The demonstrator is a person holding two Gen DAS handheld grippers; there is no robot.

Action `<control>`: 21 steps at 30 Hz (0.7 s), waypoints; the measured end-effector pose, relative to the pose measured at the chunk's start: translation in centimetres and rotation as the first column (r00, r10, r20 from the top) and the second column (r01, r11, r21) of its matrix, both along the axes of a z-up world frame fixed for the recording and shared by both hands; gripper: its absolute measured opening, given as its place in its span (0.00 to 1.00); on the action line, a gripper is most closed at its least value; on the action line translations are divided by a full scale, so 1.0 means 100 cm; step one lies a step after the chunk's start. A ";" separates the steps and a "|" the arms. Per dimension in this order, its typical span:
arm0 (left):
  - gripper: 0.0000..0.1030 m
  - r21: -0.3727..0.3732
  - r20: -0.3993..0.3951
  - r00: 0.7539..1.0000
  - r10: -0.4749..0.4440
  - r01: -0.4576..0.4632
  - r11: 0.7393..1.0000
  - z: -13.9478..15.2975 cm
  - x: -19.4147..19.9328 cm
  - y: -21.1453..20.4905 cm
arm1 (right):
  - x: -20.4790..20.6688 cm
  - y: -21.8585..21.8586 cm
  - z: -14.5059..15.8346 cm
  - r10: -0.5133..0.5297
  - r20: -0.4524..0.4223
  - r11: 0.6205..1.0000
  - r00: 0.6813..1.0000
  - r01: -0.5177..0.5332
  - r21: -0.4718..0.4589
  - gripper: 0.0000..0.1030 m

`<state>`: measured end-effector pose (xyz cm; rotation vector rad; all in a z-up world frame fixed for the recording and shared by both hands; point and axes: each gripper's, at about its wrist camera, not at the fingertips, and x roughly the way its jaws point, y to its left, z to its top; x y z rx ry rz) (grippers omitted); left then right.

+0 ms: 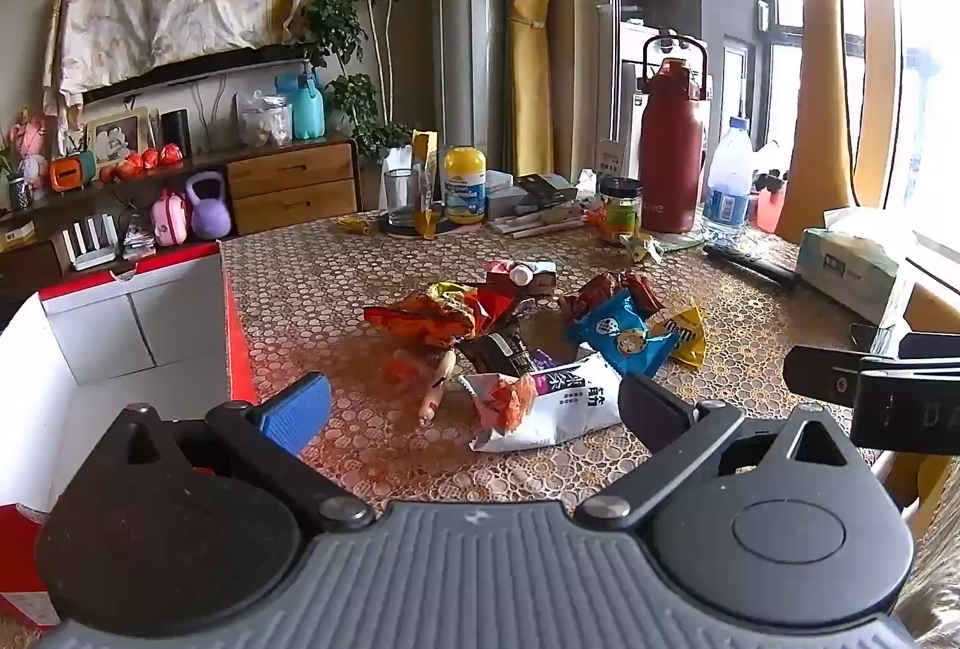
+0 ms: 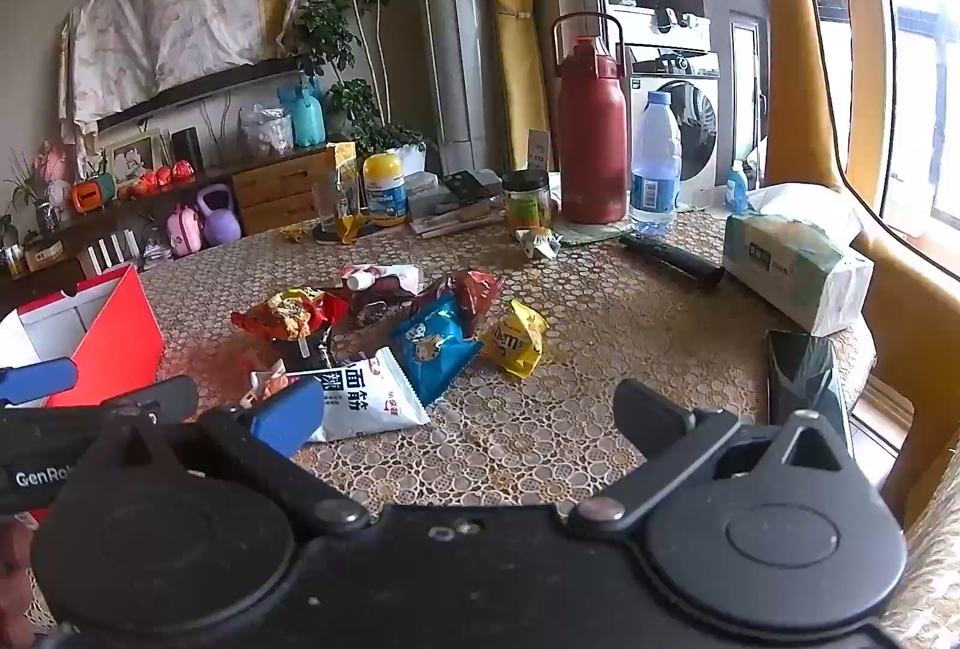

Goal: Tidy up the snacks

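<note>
A pile of snack packets lies mid-table: a white packet [image 1: 558,403] [image 2: 366,397], a blue cookie packet [image 1: 624,337] [image 2: 435,340], a yellow M&M's bag [image 1: 687,337] [image 2: 516,337], an orange-red chip bag [image 1: 438,316] [image 2: 288,316] and a dark wrapper [image 1: 504,352]. A red and white box [image 1: 231,343] [image 2: 114,343] stands open at the table's left edge. My left gripper [image 1: 474,409] is open and empty, just short of the white packet. My right gripper [image 2: 468,418] is open and empty, right of the white packet.
At the back of the table stand a red flask [image 1: 669,150] [image 2: 591,138], a water bottle [image 2: 654,169], a jar [image 2: 528,199], a yellow-lidded bottle [image 1: 465,184] and a glass [image 1: 399,196]. A tissue pack [image 2: 792,268] and a black remote [image 2: 672,262] lie at the right.
</note>
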<state>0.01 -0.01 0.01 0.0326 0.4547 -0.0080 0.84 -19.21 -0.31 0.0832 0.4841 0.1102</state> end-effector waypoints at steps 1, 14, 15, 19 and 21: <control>1.00 0.001 0.000 1.000 0.000 0.000 1.000 0.000 0.000 0.000 | 0.000 0.000 0.000 0.000 -0.002 1.000 1.000 0.000 -0.004 1.00; 1.00 -0.007 0.000 1.000 -0.002 0.002 1.000 0.001 -0.005 0.002 | -0.002 0.002 -0.001 -0.007 -0.007 1.000 1.000 0.007 -0.005 1.00; 1.00 -0.008 -0.001 1.000 -0.002 0.002 1.000 0.002 -0.006 0.003 | -0.002 0.002 -0.001 -0.008 -0.008 1.000 1.000 0.008 -0.006 1.00; 1.00 -0.008 -0.002 1.000 -0.004 0.004 1.000 0.003 -0.011 0.004 | 0.000 0.000 -0.002 -0.009 -0.014 1.000 1.000 0.009 -0.006 1.00; 1.00 -0.006 -0.004 1.000 -0.005 0.005 1.000 0.001 -0.009 0.000 | 0.000 0.001 -0.002 -0.009 -0.015 1.000 1.000 0.009 -0.006 1.00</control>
